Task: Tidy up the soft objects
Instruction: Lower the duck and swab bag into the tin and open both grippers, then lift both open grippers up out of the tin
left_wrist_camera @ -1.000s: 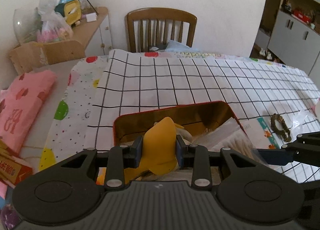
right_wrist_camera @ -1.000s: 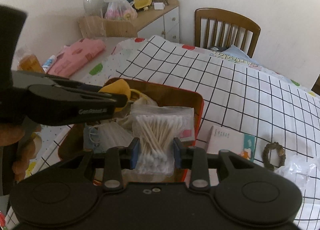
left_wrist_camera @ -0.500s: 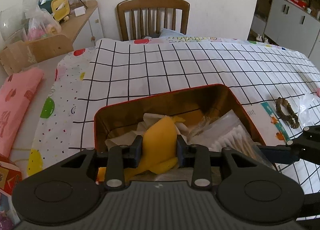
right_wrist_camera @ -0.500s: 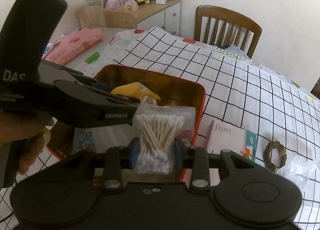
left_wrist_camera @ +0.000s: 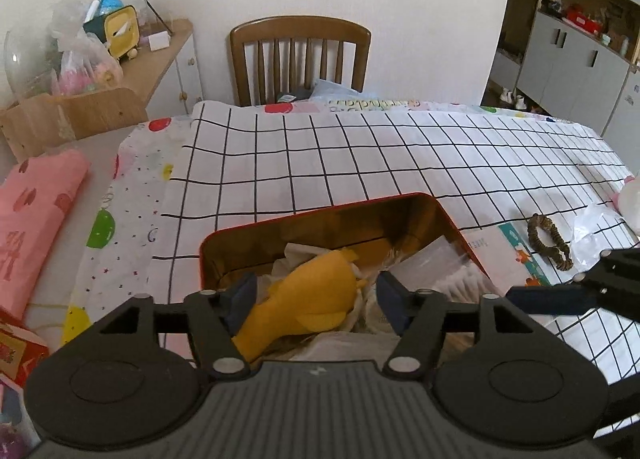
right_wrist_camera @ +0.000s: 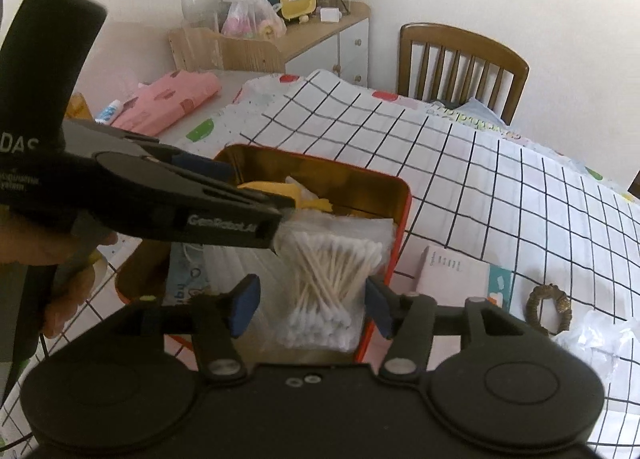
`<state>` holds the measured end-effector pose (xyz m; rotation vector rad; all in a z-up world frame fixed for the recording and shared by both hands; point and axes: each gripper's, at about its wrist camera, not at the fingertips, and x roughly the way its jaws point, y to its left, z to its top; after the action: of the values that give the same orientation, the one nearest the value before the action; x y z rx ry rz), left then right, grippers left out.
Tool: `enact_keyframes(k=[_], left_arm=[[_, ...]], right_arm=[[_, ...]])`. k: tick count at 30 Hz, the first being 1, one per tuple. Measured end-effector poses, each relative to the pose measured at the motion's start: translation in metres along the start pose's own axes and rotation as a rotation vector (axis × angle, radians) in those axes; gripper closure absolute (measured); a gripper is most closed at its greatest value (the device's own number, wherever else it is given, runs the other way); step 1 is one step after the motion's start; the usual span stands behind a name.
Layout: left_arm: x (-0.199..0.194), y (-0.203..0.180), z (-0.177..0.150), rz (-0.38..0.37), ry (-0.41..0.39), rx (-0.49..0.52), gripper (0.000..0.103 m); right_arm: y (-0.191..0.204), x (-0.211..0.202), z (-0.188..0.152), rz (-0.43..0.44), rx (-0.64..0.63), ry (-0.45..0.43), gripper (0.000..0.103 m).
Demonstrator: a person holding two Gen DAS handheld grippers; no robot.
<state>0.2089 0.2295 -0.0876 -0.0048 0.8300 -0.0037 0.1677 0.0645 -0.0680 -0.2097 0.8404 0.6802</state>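
1. Left wrist view: the left tongs [left_wrist_camera: 314, 297] stand spread, the yellow soft toy [left_wrist_camera: 304, 305] lying loose between the pads, clear of the right pad; whether it brushes the left one I cannot tell. It rests on crumpled white paper inside the red tin [left_wrist_camera: 452, 219], which sits on the table [left_wrist_camera: 360, 147]. Only this view shows the grey cabinets [left_wrist_camera: 576, 59] far right of the tongs. The tip of the right tongs pokes in from the right edge.

2. Against the earlier frames, these pads pinched the toy; they have just been opening and the toy now lies released.

3. Right wrist view: the right tongs [right_wrist_camera: 310, 305] are also spread, having just been opening. The bag of cotton swabs [right_wrist_camera: 336, 291] lies between the pads, in the tin's near right corner; the left pad is clear of it. Earlier it was squeezed.

4. Only here do I see the person's hand [right_wrist_camera: 68, 291] gripping the left tool, left of the tongs, and a brown bracelet [right_wrist_camera: 548, 307] to their right.
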Motion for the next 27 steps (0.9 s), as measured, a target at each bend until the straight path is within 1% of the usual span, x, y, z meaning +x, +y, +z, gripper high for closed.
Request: enact_keyframes(k=[1,7,12,13,14,15,18,21,22,23,27], left_arm=[[-0.003,0.000,0.000,0.001,-0.005,0.001,0.033],[-0.023,0.002,-0.002,-0.003,-0.026,-0.009,0.033],[-0.047,-0.004,-0.003,-0.005,-0.061,0.006,0.033],[-0.051,-0.006,-0.002,-0.008,-0.069,0.009,0.030],[-0.056,-0.008,-0.002,-0.013,-0.077,0.010,0.027],[-0.061,-0.010,-0.001,-0.018,-0.087,0.011,0.026],[-0.074,-0.020,0.001,-0.034,-0.113,0.017,0.025],[-0.085,-0.031,0.005,-0.057,-0.127,0.022,0.025],[-0.087,-0.035,0.006,-0.064,-0.130,0.024,0.023],[-0.090,-0.040,0.007,-0.071,-0.135,0.024,0.020],[-0.098,-0.058,0.008,-0.099,-0.153,0.024,0.018]], right_arm=[[-0.001,-0.003,0.000,0.005,0.003,-0.008,0.044],[-0.009,-0.027,0.003,0.031,0.026,-0.057,0.042],[-0.018,-0.053,0.005,0.053,0.050,-0.105,0.040],[-0.021,-0.060,0.005,0.056,0.053,-0.115,0.040],[-0.023,-0.065,0.005,0.059,0.056,-0.123,0.040],[-0.025,-0.071,0.005,0.062,0.060,-0.131,0.039],[-0.033,-0.087,0.003,0.063,0.070,-0.154,0.035],[-0.043,-0.103,-0.002,0.064,0.082,-0.171,0.034],[-0.046,-0.108,-0.004,0.062,0.086,-0.176,0.034],[-0.050,-0.113,-0.007,0.057,0.089,-0.181,0.033],[-0.064,-0.129,-0.017,0.038,0.097,-0.189,0.030]])
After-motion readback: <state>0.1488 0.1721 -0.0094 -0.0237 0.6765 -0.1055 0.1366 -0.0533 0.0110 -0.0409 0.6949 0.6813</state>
